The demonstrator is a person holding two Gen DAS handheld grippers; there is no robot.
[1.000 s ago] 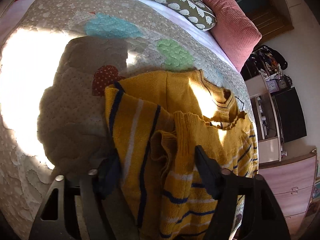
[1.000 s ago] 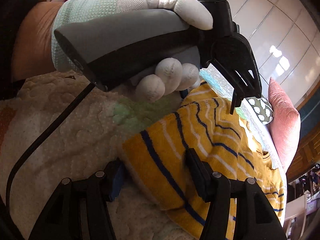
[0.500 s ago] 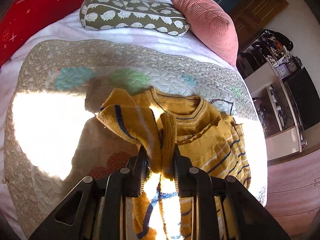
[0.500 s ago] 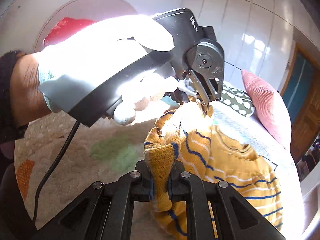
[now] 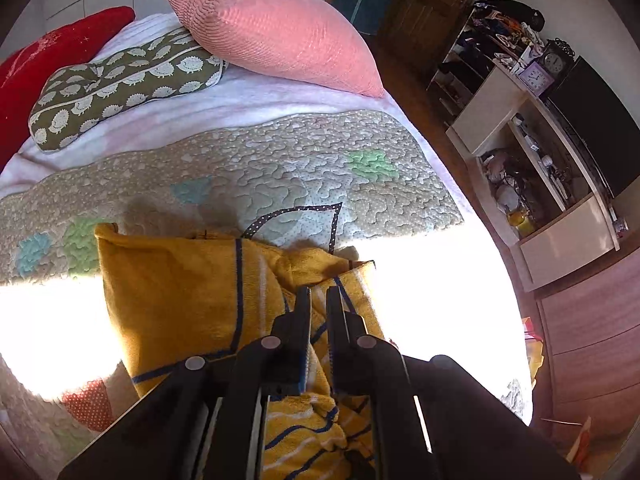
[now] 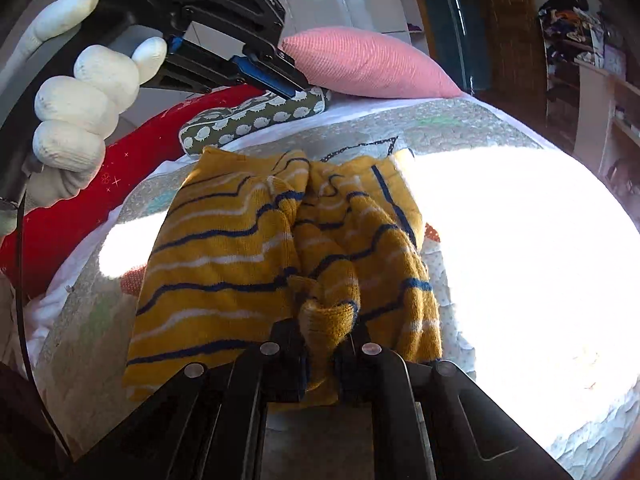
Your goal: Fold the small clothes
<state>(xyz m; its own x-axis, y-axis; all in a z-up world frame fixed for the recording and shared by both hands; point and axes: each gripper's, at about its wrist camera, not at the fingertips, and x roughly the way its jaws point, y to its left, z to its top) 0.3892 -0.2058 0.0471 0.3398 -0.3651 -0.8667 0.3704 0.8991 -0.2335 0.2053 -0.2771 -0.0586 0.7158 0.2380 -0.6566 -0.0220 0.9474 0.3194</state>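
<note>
A small mustard-yellow knit sweater (image 5: 180,292) with navy and white stripes lies bunched on the quilted bedspread (image 5: 280,168). In the left wrist view my left gripper (image 5: 319,300) is shut on a fold of the sweater. In the right wrist view the sweater (image 6: 224,248) is folded over itself, and my right gripper (image 6: 326,332) is shut on a bunched edge of it. The left gripper (image 6: 296,90) also shows there, raised at the upper left in a white-gloved hand.
A pink pillow (image 5: 272,28), an olive hedgehog-print cushion (image 5: 120,84) and a red cushion (image 5: 52,52) lie at the head of the bed. White shelves (image 5: 540,168) and a wooden dresser stand to the right of the bed. Strong sunlight washes out part of the quilt.
Both grippers closed on the sweater from open a second ago, lifted it, and carried it over toward the pillows. The sweater now lies folded over itself.
</note>
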